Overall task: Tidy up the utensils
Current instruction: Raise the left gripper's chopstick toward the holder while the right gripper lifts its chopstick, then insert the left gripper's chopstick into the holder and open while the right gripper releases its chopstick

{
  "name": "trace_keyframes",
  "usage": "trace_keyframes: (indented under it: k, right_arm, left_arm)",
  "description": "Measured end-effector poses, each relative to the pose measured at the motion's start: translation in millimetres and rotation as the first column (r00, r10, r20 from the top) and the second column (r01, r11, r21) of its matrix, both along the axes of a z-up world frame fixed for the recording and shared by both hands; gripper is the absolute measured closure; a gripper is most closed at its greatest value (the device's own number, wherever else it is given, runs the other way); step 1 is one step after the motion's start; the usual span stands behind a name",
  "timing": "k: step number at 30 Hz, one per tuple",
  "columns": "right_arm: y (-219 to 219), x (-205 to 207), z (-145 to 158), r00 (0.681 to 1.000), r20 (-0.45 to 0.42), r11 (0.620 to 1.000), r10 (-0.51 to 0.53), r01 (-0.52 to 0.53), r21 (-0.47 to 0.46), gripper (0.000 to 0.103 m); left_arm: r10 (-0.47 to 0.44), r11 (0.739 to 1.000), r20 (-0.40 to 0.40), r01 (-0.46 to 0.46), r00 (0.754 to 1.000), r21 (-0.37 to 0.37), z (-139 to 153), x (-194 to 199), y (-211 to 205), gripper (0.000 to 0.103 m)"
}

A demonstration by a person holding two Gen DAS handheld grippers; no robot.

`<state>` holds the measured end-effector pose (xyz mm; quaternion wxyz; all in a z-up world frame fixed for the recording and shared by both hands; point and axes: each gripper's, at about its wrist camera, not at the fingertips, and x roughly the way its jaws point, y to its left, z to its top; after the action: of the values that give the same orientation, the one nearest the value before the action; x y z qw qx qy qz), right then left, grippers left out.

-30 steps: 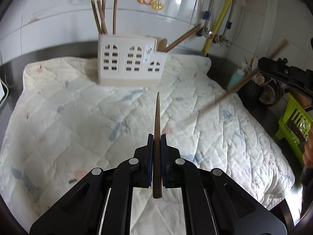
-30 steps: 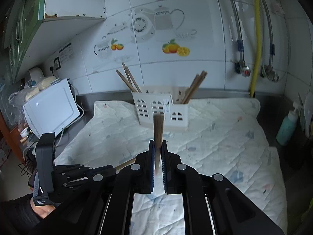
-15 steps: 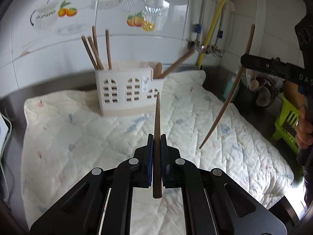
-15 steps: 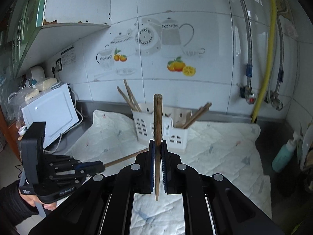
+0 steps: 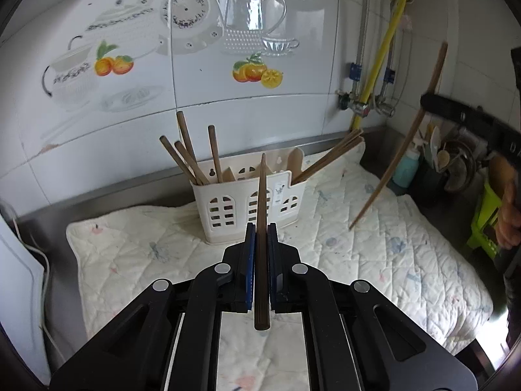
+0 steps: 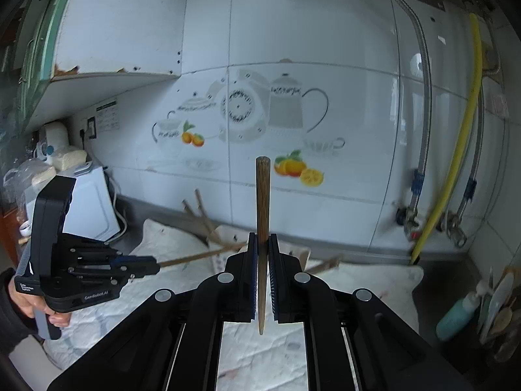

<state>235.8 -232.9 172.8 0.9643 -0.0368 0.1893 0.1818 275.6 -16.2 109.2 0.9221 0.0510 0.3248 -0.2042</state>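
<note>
My left gripper (image 5: 259, 228) is shut on a dark wooden chopstick (image 5: 260, 215) that points forward at the white utensil holder (image 5: 247, 202), which stands on the quilted mat (image 5: 374, 260) and holds several chopsticks. My right gripper (image 6: 261, 238) is shut on another chopstick (image 6: 262, 195), thick end up, high above the mat. In the left wrist view that chopstick (image 5: 403, 140) hangs tilted at the right. In the right wrist view the left gripper (image 6: 153, 265) shows at the left, and the holder (image 6: 228, 244) is mostly hidden behind my fingers.
A tiled wall with a teapot decal (image 5: 247, 22) stands behind. Pipes and a yellow hose (image 5: 381, 62) run at the right. A teal bottle (image 5: 405, 169) and a green rack (image 5: 485, 218) stand right of the mat. A white appliance (image 6: 94, 205) stands at the left.
Both grippers have risen and tilted up, so the wall fills more of each view. The right chopstick swung from slanted to nearly upright. Both grips stay shut.
</note>
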Motion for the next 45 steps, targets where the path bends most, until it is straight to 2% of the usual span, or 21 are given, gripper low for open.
trace_keyframes:
  k: [4, 6, 9, 12, 16, 21, 27, 32, 35, 45]
  right_arm:
    - [1, 21, 11, 1.0, 0.016, 1.0, -0.017, 0.017, 0.003, 0.097]
    - [2, 32, 16, 0.999, 0.023, 1.0, -0.023, 0.023, 0.008, 0.096]
    - [3, 43, 21, 0.999, 0.038, 1.0, -0.028, 0.028, 0.014, 0.096]
    - [7, 55, 24, 0.998, 0.049, 0.999, -0.039, 0.038, 0.01, 0.096]
    - [12, 72, 22, 0.997, 0.055, 0.999, -0.053, 0.053, -0.005, 0.096]
    - [18, 94, 14, 0.995, 0.065, 0.997, -0.074, 0.075, -0.024, 0.096]
    - [19, 110, 5, 0.996, 0.052, 0.997, -0.076, 0.077, -0.007, 0.097]
    - [18, 120, -2, 0.997, 0.029, 0.997, -0.078, 0.078, 0.005, 0.097]
    - [19, 125, -8, 0.996, 0.02, 0.996, -0.085, 0.085, 0.001, 0.097]
    - [20, 139, -35, 0.996, -0.032, 0.996, -0.083, 0.083, 0.007, 0.097]
  left_arm:
    - [-0.01, 0.998, -0.058, 0.014, 0.998, 0.068, 4, 24, -6, 0.098]
    - [-0.01, 0.995, -0.058, 0.016, 0.998, 0.097, 7, 30, -7, 0.098]
    - [-0.015, 0.995, -0.062, 0.021, 0.998, 0.098, 14, 32, -3, 0.098]
    - [-0.001, 0.99, -0.067, 0.01, 0.998, 0.14, 17, 36, -3, 0.098]
    - [0.014, 0.983, -0.095, 0.004, 0.995, 0.185, 25, 42, 0, 0.098]
    - [0.038, 0.961, -0.121, -0.003, 0.992, 0.275, 29, 47, -3, 0.098]
    - [0.041, 0.942, -0.147, 0.011, 0.988, 0.335, 29, 59, -14, 0.098]
    - [0.04, 0.956, -0.129, -0.001, 0.991, 0.293, 33, 71, -22, 0.098]
    - [0.038, 0.97, -0.101, -0.013, 0.994, 0.242, 34, 78, -25, 0.098]
    - [0.064, 0.993, -0.056, -0.058, 0.996, 0.105, 20, 98, -19, 0.096]
